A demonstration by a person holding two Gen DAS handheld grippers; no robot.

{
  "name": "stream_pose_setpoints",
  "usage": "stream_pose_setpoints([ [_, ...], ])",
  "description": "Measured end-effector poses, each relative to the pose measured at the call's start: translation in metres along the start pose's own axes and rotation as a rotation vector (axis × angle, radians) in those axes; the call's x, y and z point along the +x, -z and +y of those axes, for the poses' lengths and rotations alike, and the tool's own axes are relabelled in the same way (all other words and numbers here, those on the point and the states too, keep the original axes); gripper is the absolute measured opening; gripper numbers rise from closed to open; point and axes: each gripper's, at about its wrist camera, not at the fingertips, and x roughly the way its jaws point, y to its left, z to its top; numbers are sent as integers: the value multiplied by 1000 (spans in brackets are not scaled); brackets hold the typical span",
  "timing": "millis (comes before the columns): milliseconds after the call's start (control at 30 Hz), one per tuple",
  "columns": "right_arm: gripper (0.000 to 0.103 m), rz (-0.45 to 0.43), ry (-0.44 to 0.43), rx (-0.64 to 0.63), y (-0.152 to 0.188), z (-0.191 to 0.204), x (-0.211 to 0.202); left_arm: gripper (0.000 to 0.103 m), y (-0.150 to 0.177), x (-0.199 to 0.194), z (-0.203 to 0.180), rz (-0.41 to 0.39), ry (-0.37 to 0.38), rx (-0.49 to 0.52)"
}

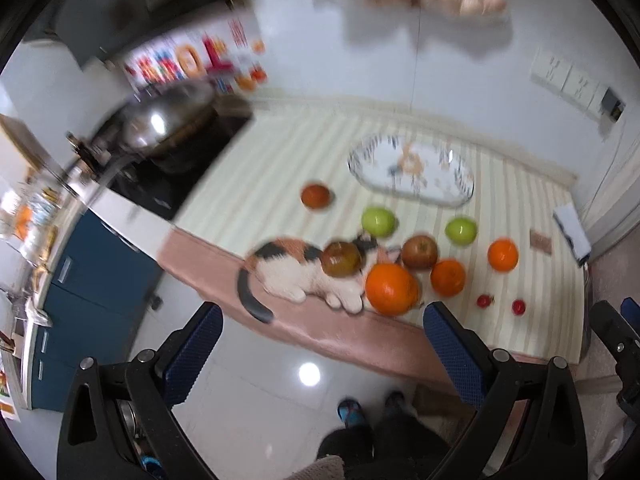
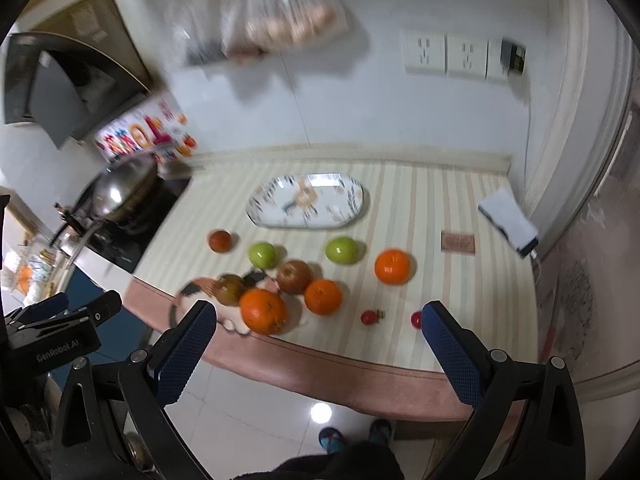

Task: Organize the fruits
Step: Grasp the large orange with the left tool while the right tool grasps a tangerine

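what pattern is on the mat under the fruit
Pale cream and beige stripes with a pinkish border on the mat; clearest in the right wrist view.

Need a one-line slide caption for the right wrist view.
Open right gripper above counter edge; oranges, green apples scattered before empty plate.

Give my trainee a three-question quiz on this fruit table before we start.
1. How many oranges are on the table?
2. True or false: the plate already holds fruit.
3. Which lies nearest the right gripper: A) green apples, B) small red fruits, C) the plate?

Key: 1) three; 2) false, it is empty; 3) B. Both the right and the left gripper have open, empty fingers.
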Motion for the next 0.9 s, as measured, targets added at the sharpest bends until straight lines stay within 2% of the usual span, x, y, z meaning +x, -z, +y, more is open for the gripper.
stream_pose_setpoints([
  [167,101,103,-10,46,-5,-17,75,100,-15,91,-10,222,104,-50],
  [367,98,239,-10,33,-12,-37,166,100,-17,163,-44,335,96,31],
  [433,98,316,-17,29,-13,-42,189,100,-17,183,-54,364,87,70],
  [667,97,411,-35,24,-18,-50,241,100,-21,239,-87,431,67,195],
  [733,97,441,-37,28,-18,-51,251,96,-21,250,-92,441,98,209],
  [800,97,468,-51,44,-18,-53,263,84,-21,257,-97,451,140,215],
  [900,96,515,-89,76,-18,-54,279,83,-21,260,-100,421,132,220],
])
